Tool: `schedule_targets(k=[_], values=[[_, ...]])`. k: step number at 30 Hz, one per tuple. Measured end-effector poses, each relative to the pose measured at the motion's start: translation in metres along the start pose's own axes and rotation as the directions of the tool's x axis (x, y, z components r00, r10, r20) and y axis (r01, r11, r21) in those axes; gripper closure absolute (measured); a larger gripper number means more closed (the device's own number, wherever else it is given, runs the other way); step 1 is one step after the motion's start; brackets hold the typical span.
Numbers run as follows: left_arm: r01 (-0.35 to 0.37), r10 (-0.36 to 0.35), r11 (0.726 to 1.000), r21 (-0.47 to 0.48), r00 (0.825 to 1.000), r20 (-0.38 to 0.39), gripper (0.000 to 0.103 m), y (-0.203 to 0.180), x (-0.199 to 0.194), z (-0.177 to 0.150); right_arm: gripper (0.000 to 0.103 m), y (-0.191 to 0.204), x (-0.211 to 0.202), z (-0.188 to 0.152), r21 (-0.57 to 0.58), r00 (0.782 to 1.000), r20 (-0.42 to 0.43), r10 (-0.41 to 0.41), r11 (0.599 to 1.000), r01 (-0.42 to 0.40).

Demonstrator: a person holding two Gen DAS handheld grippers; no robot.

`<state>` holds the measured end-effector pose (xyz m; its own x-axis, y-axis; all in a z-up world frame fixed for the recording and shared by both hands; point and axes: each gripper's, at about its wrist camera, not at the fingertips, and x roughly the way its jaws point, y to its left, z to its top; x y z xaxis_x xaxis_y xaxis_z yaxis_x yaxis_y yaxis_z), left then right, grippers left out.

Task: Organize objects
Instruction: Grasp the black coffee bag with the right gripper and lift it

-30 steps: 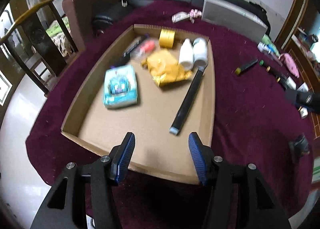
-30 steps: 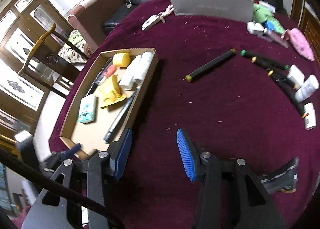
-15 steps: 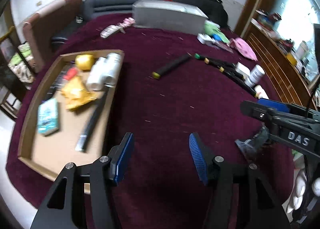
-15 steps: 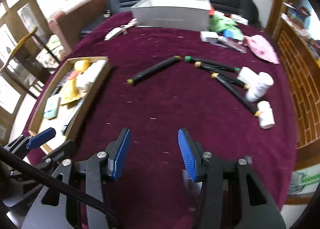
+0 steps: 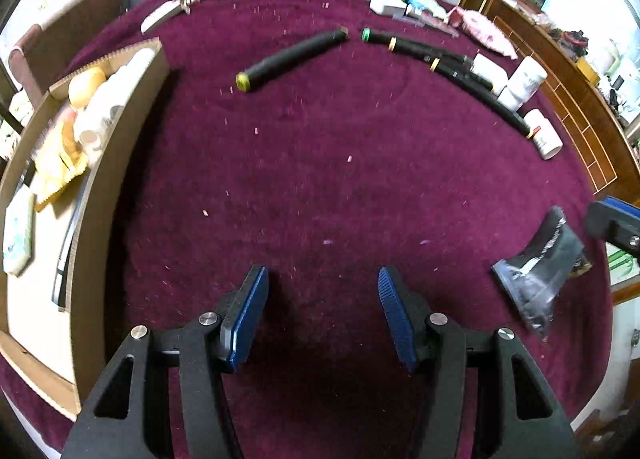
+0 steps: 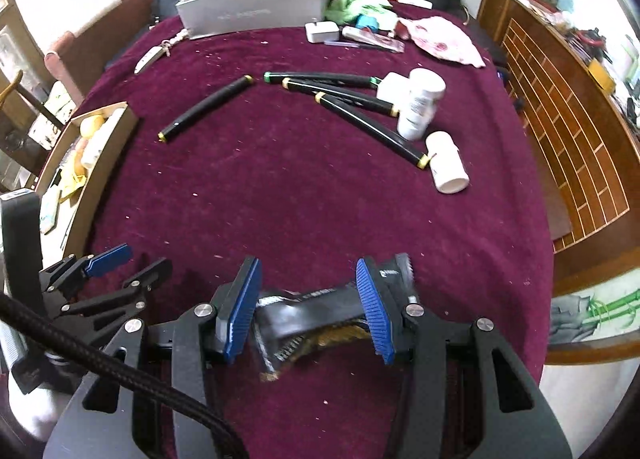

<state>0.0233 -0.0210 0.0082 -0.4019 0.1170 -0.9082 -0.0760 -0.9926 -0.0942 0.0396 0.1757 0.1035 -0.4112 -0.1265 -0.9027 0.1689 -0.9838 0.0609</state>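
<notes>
Right gripper [image 6: 308, 307] — jaws spread wide, set down over a dark foil packet [image 6: 320, 313] on the purple tablecloth [image 6: 280, 187]. The packet lies crosswise between the blue pads; whether either pad touches it is hard to tell at this angle. Nothing is clamped.

Left gripper [image 5: 322, 315] — jaws open and empty, hovering over bare cloth. From the left wrist view the same packet [image 5: 540, 279] sits on the cloth to the right of this gripper, with the tip of the right gripper just beyond it at the frame edge.

Taking the cardboard tray [image 5: 92, 195] as landmark, at the left edge of the table: inside it are white bottles [image 5: 104, 111], a yellow roll [image 5: 86, 81], a crumpled yellow wrapper [image 5: 56, 167] and a pale blue pack [image 5: 16, 235]. To the right of the tray, apart from it, one black marker [image 6: 206, 109] lies alone on the cloth. Farther right, three more black markers [image 6: 344, 99] fan out, their far ends beside a cluster of white bottles [image 6: 420, 103]; one more white bottle [image 6: 446, 167] lies on its side nearer the camera. A grey box [image 6: 256, 13] stands at the far side of the table, beyond the tray.
</notes>
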Motion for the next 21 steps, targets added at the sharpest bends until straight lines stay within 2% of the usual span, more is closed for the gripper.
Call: schedule_targets(k=[3,6,9,12,17,21], values=[[-0.002,0.002,1.000,0.015,1.000,0.002,0.044,-0.003,0.002,-0.001,0.055,-0.009,0.002,-0.002,0.019,1.000,-0.012,-0.013,1.000,0.014],[0.006,-0.006,0.998,0.055,1.000,0.006,0.026,-0.010,0.005,-0.003,0.055,-0.015,0.006,-0.003,0.030,0.999,-0.026,-0.024,0.999,0.024],[-0.032,0.029,0.992,0.122,0.999,0.021,0.012,-0.023,0.009,-0.009,0.055,-0.014,0.008,-0.004,0.027,0.999,-0.034,-0.028,0.999,0.028],[-0.045,0.039,0.990,0.133,0.998,0.043,0.003,-0.029,0.012,-0.012,0.055,-0.018,0.008,-0.004,0.045,0.999,-0.040,0.000,0.999,0.001],[-0.054,0.043,0.991,0.125,0.995,0.088,0.002,-0.030,0.010,-0.017,0.055,-0.057,0.012,-0.008,0.194,0.995,-0.070,0.072,0.979,-0.057],[-0.052,0.041,0.990,0.128,0.995,0.091,0.002,-0.030,0.010,-0.016,0.055,-0.094,0.019,-0.023,0.369,0.970,-0.084,0.228,0.911,-0.183]])
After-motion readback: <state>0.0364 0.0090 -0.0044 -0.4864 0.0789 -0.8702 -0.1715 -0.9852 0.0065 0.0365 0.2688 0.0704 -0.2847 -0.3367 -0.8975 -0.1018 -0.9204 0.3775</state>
